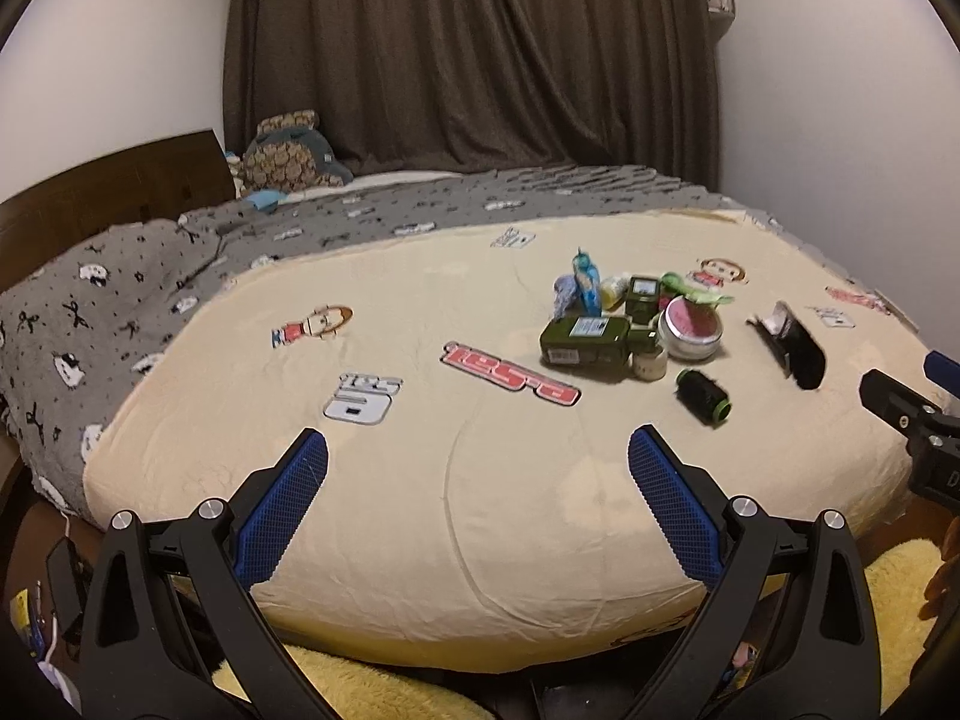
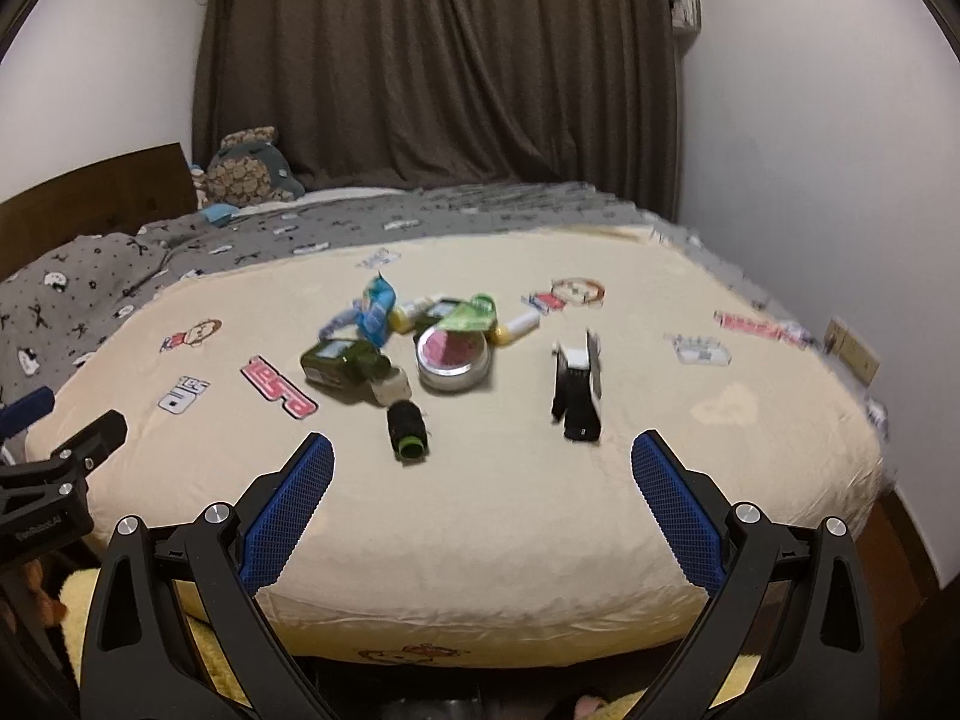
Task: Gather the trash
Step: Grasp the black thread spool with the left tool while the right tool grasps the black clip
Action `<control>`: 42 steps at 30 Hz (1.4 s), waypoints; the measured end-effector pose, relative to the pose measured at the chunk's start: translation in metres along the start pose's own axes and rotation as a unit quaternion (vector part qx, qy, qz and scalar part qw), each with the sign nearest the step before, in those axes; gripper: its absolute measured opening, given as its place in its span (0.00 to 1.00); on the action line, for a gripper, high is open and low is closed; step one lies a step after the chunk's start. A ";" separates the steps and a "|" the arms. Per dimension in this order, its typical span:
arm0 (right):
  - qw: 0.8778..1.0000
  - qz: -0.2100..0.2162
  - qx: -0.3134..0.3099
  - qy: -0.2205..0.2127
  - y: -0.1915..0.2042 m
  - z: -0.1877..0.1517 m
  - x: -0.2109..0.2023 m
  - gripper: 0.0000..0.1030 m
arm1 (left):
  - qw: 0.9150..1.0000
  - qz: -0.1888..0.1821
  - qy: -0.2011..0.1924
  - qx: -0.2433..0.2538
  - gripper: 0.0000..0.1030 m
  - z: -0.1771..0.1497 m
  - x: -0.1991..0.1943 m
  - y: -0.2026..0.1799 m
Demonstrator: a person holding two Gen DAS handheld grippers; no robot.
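The left tool [image 1: 478,468] and the right tool [image 2: 482,471] are both hovering level over the near edge of the bed [image 2: 510,540], fingers spread wide, gripping nothing. The trash pile [image 2: 414,342] is lying ahead mid-bed, a black box [image 2: 577,387] just to its right.

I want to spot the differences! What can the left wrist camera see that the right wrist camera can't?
Only the left wrist view shows the right gripper poking in at its right edge. Only the right wrist view shows the wall socket beside the bed, and the left gripper at its left edge. Both show the cream bedsheet, the round tin, the dark green bottle, the black spool and the brown curtain.
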State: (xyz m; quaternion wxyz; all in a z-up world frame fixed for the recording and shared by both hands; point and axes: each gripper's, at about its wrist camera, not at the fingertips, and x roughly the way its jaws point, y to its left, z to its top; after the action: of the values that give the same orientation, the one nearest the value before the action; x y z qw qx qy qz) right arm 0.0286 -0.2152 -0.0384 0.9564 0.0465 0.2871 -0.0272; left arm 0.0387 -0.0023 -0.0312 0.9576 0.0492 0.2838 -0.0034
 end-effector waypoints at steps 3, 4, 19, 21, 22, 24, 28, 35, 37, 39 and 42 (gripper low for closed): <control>1.000 -0.013 0.003 0.015 -0.010 0.000 0.015 0.97 | 1.000 -0.018 0.017 -0.009 0.92 -0.002 0.017 0.000; 1.000 -0.019 -0.002 0.017 -0.013 0.001 0.019 0.97 | 0.999 -0.025 0.023 -0.009 0.92 -0.001 0.022 -0.002; 0.995 -0.056 -0.006 0.088 -0.060 0.034 0.139 0.90 | 0.984 -0.155 0.071 0.045 0.86 0.011 0.097 -0.092; 0.993 -0.051 -0.007 0.106 -0.060 0.037 0.158 0.89 | 0.981 -0.165 0.083 0.053 0.84 0.012 0.109 -0.108; 0.992 -0.046 -0.005 0.115 -0.061 0.037 0.167 0.88 | 0.979 -0.171 0.092 0.055 0.82 0.013 0.119 -0.117; 0.991 -0.039 0.000 0.132 -0.065 0.037 0.182 0.84 | 0.978 -0.174 0.103 0.053 0.78 0.013 0.131 -0.127; 0.988 -0.044 0.002 0.149 -0.073 0.033 0.199 0.73 | 0.975 -0.178 0.127 0.048 0.62 0.013 0.158 -0.142; 0.990 -0.017 0.006 0.140 -0.079 0.028 0.194 0.33 | 0.971 -0.194 0.132 0.051 0.39 0.011 0.166 -0.143; 0.990 -0.013 0.003 0.138 -0.078 0.028 0.191 0.29 | 0.970 -0.199 0.132 0.052 0.39 0.010 0.165 -0.142; 0.991 -0.006 0.000 0.134 -0.076 0.026 0.185 0.26 | 0.969 -0.205 0.131 0.050 0.39 0.009 0.162 -0.139; 0.992 0.003 -0.004 0.128 -0.070 0.023 0.173 0.25 | 0.969 -0.205 0.127 0.050 0.38 0.007 0.153 -0.131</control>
State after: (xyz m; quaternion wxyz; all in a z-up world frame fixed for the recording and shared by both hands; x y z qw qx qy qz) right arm 0.1799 -0.2913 -0.1192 0.9121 0.0462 0.4069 -0.0171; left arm 0.1665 -0.1298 -0.1206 0.8891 0.0378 0.4064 -0.2073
